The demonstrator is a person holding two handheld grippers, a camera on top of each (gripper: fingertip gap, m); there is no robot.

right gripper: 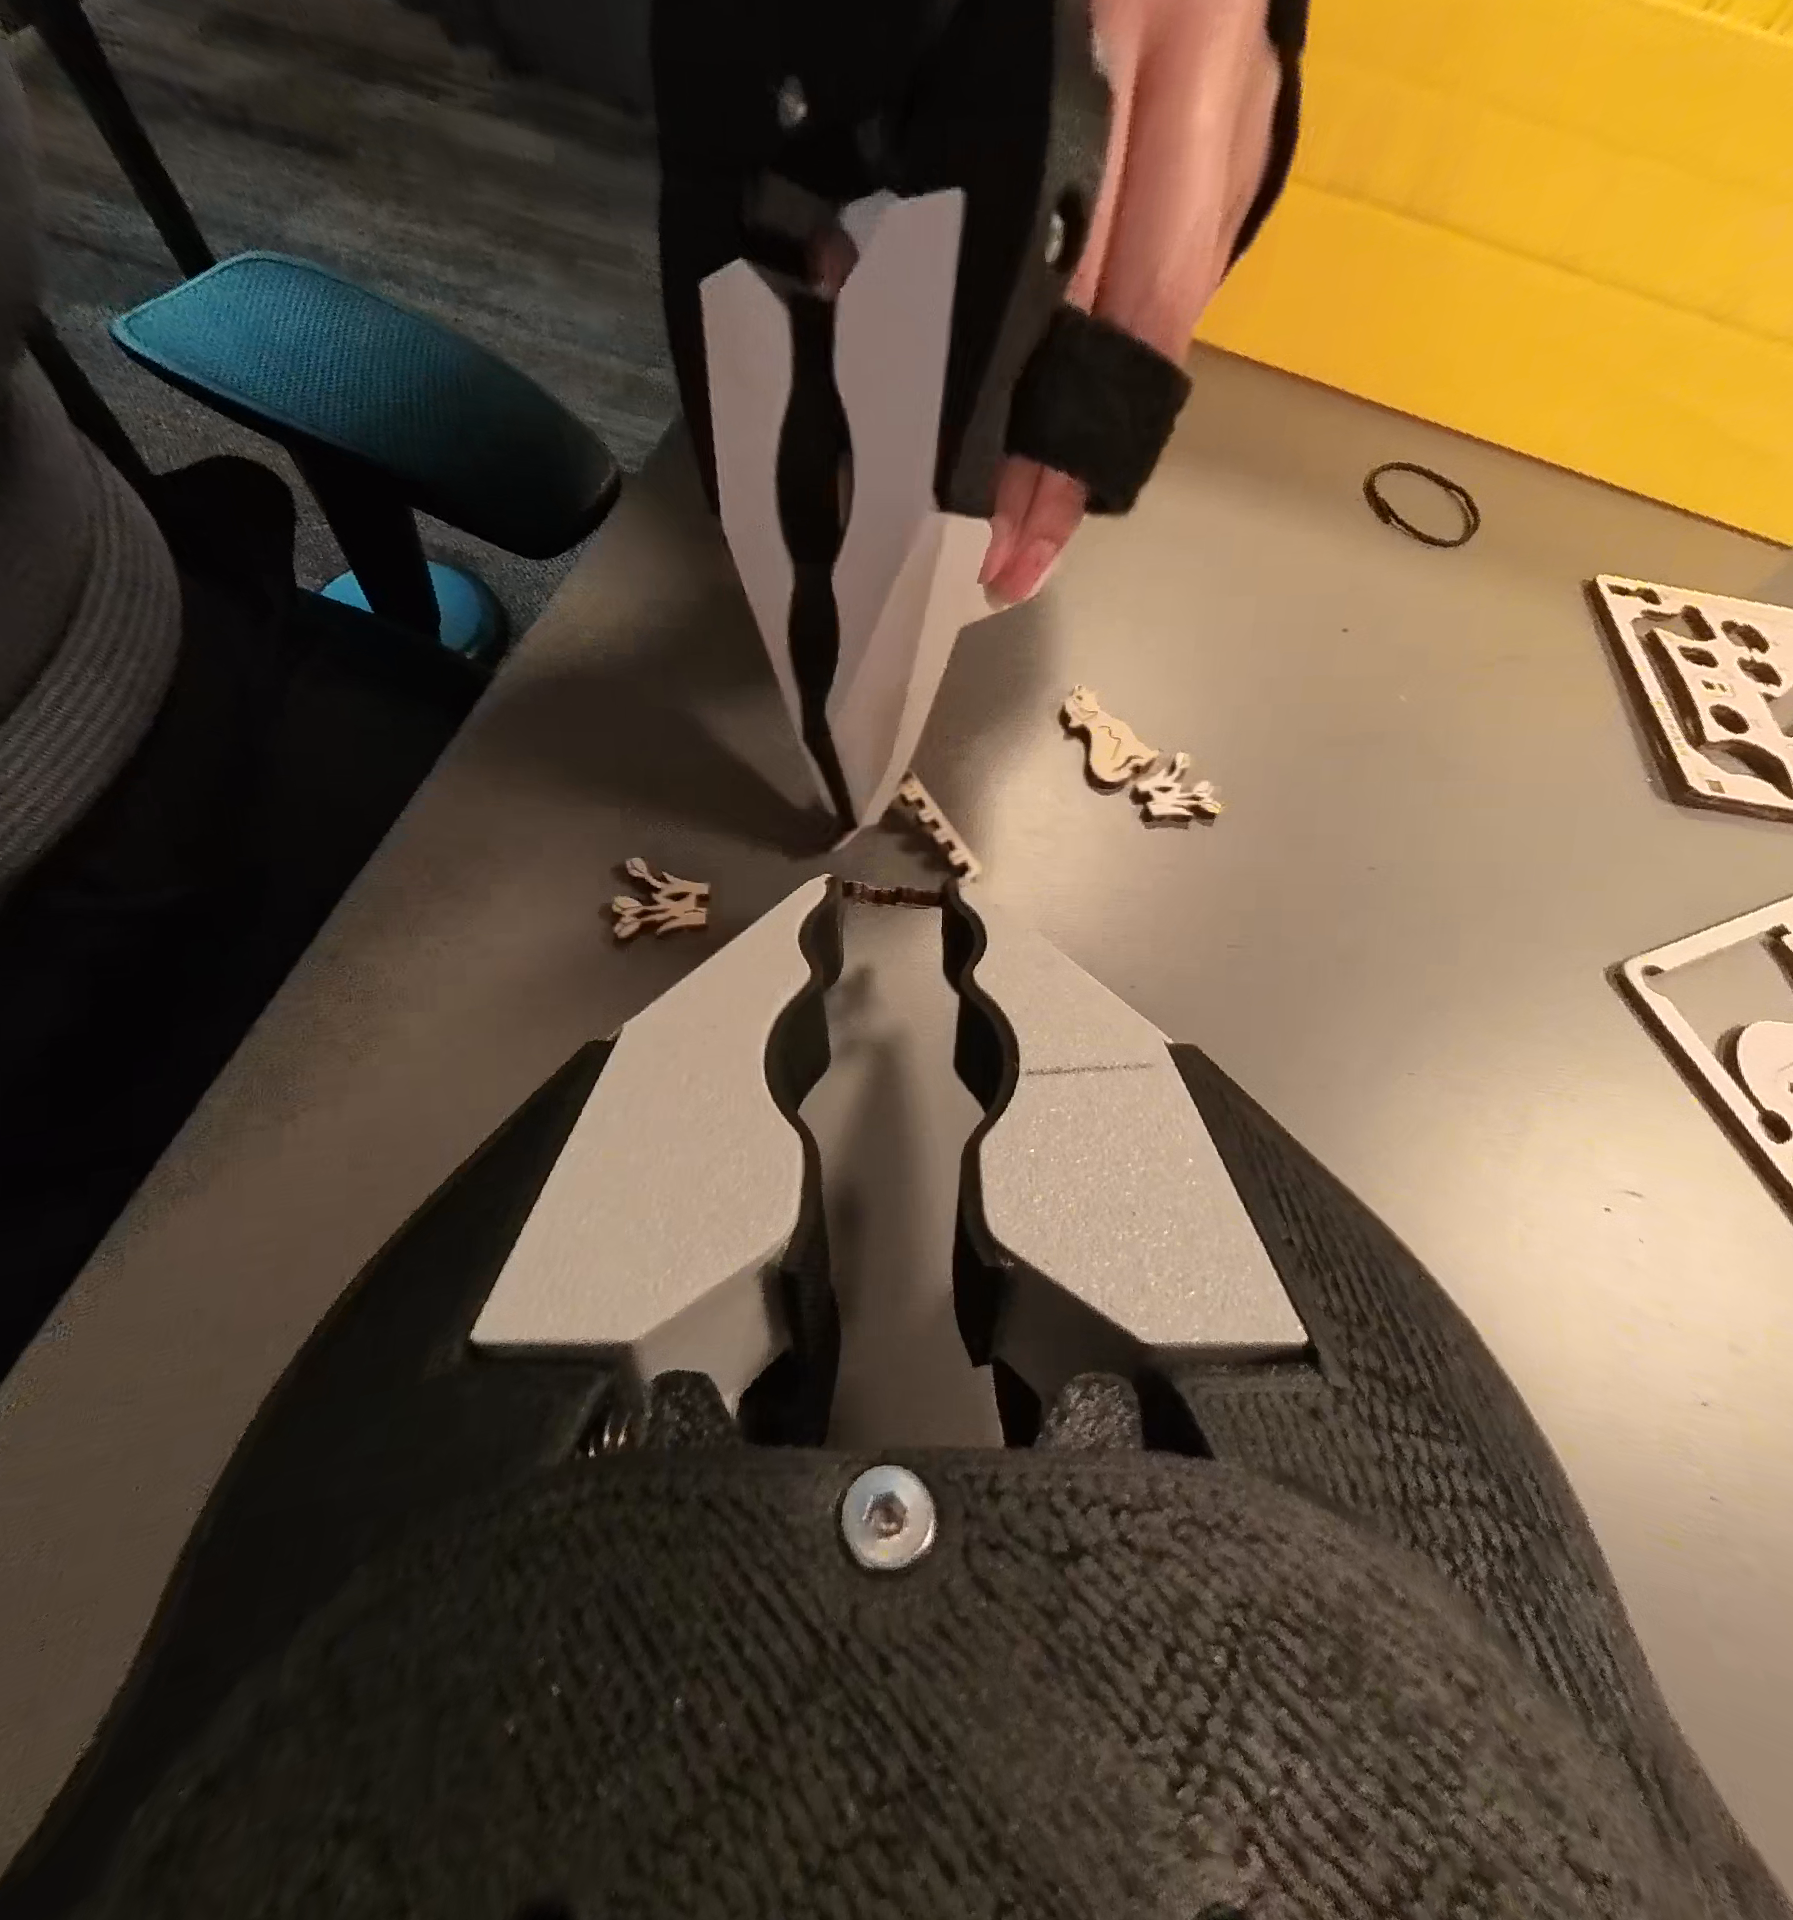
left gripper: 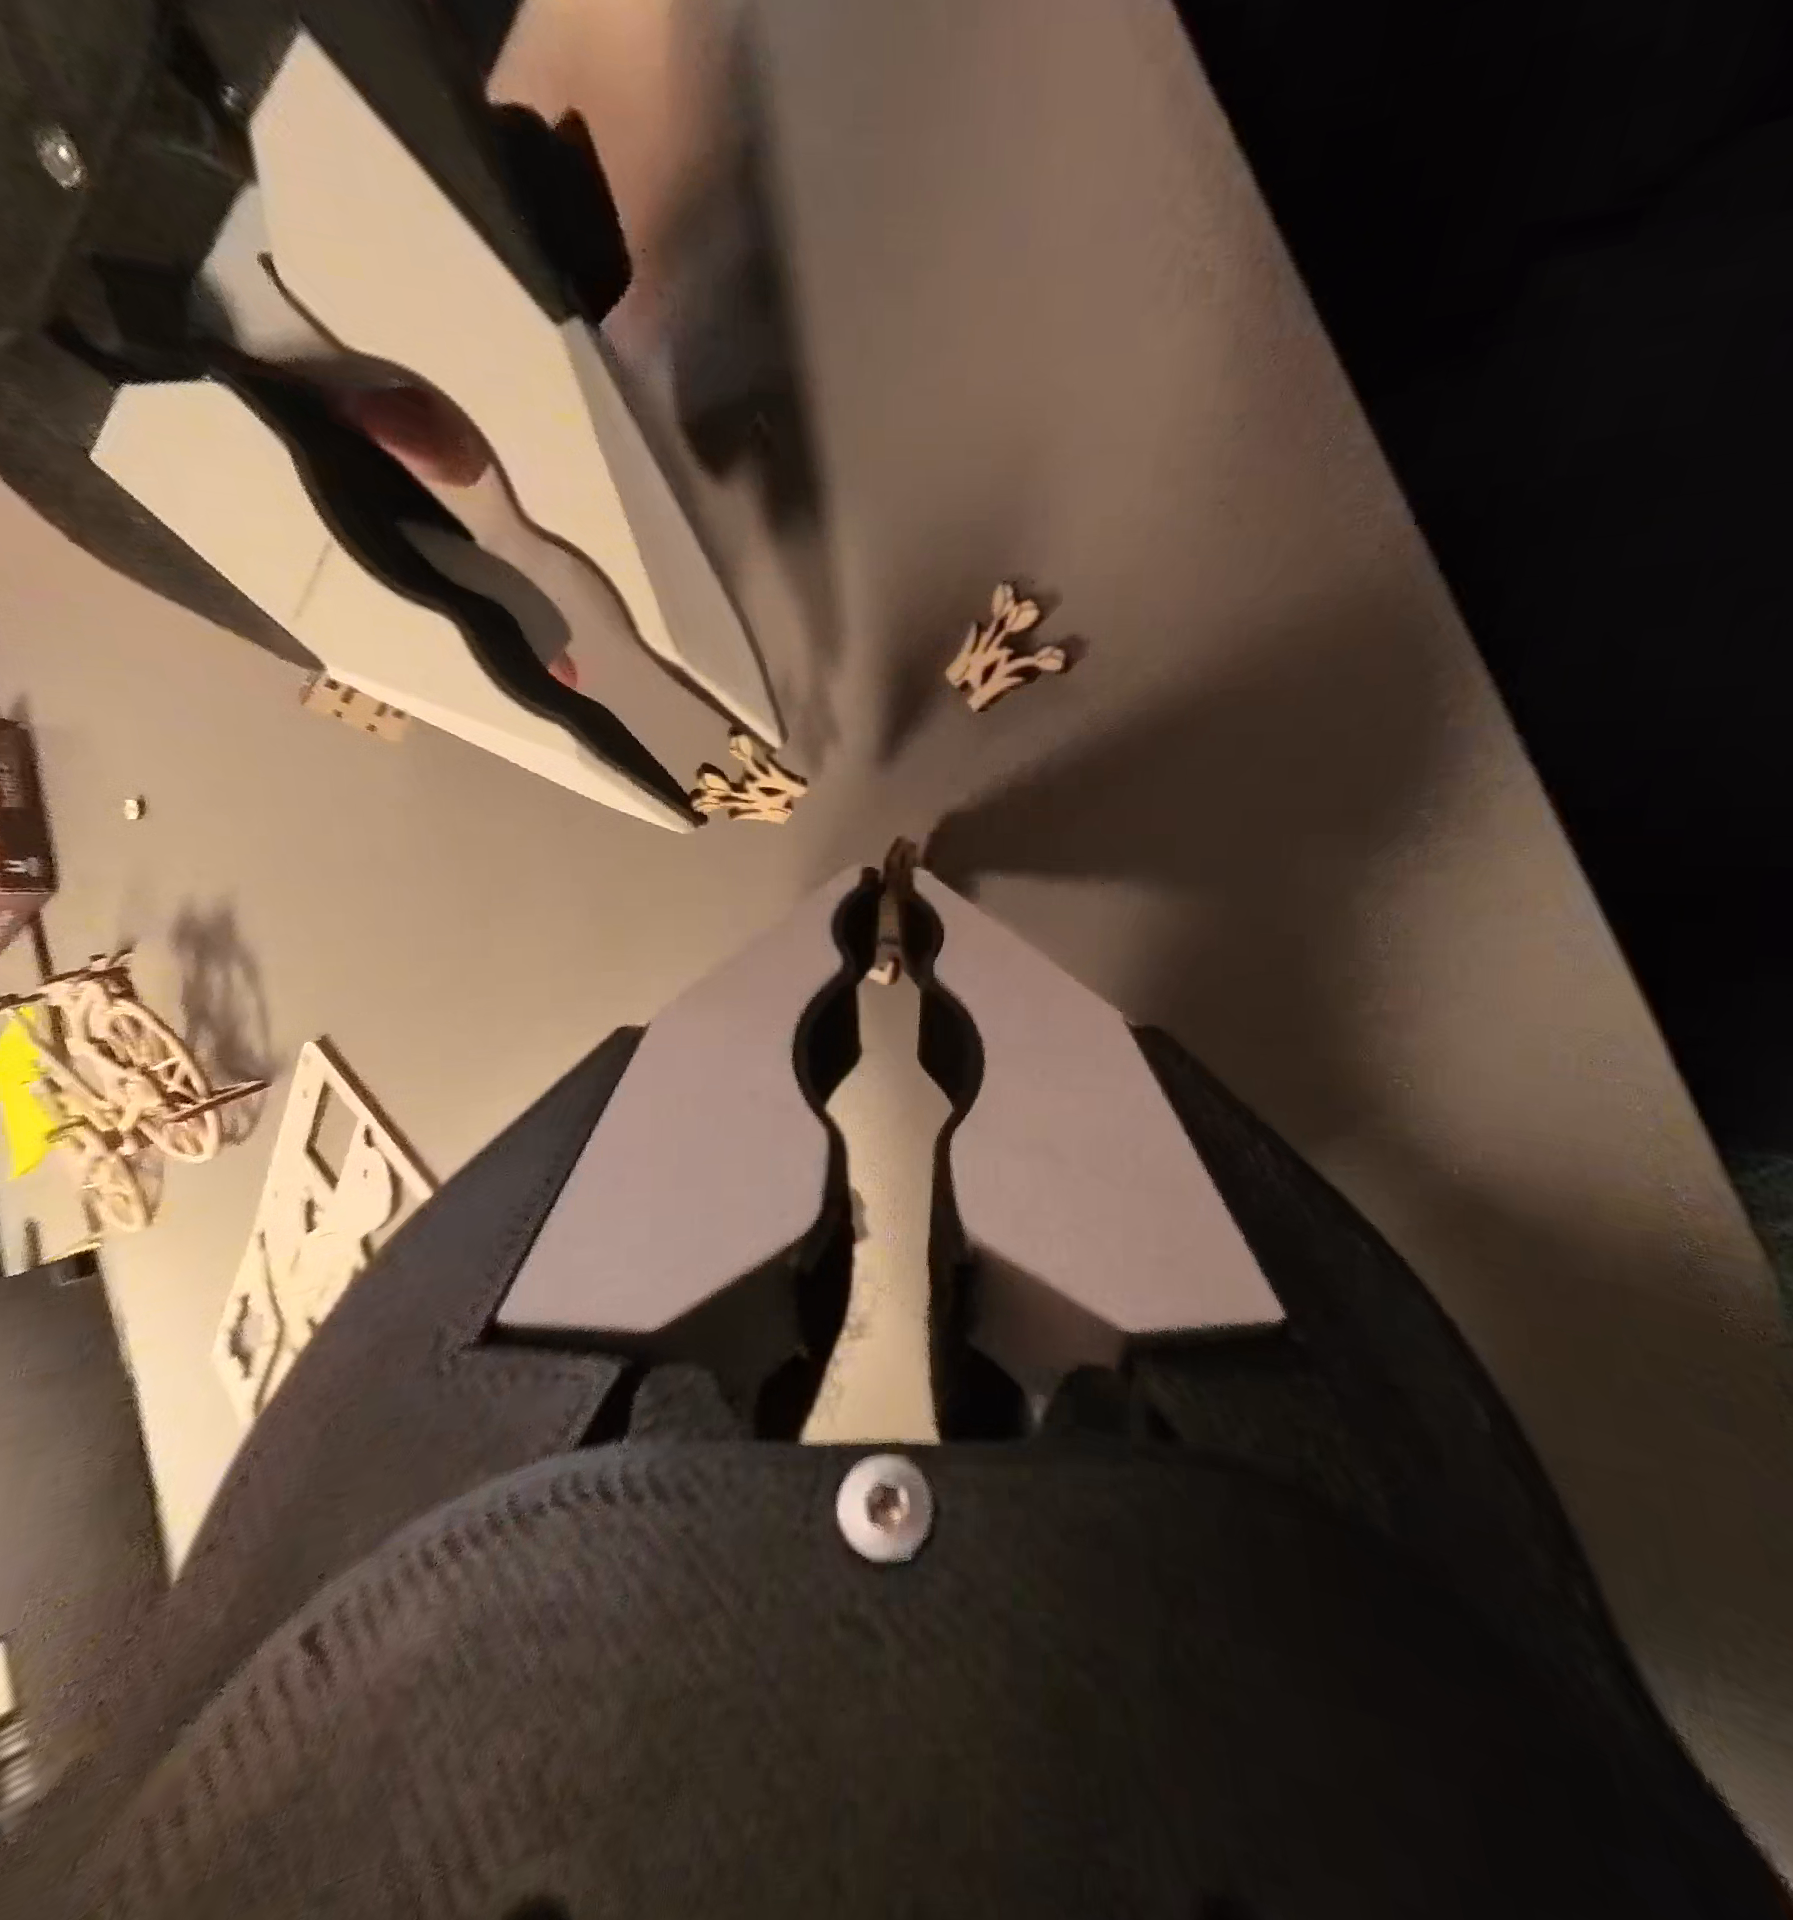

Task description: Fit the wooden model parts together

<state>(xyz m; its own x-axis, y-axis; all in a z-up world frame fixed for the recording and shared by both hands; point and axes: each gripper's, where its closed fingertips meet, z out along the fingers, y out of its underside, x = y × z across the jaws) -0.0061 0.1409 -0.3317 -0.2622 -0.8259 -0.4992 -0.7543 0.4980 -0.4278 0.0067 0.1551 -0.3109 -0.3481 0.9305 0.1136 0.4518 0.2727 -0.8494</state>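
My left gripper [left gripper: 897, 883] is shut on a small toothed wooden strip [left gripper: 894, 914], seen edge-on between its tips. In the right wrist view the left gripper [right gripper: 840, 821] points down at the table, and the strip [right gripper: 936, 833] sticks out beside its tips. My right gripper [right gripper: 887, 894] is shut on a flat grass-shaped wooden piece [right gripper: 887, 896], close to the left gripper's tips. In the left wrist view the right gripper [left gripper: 736, 805] shows that piece [left gripper: 752, 795] clearly. A second grass-shaped piece [left gripper: 1006, 649] lies loose on the grey table [left gripper: 1183, 416]; it also shows in the right wrist view [right gripper: 663, 904].
A cat-shaped piece [right gripper: 1105, 748] and another grass piece [right gripper: 1178, 800] lie to the right. Two punched-out wooden sheets [right gripper: 1723, 717] [right gripper: 1754, 1049], a black rubber band [right gripper: 1422, 504] and a yellow box [right gripper: 1557, 208] are farther right. A built wooden model [left gripper: 123, 1091] stands aside. A blue chair armrest [right gripper: 352, 384] is past the table edge. Less than 4 cm separates the two grippers' tips. Both grippers' tips are roughly 25 cm from the black rubber band [right gripper: 1422, 504].
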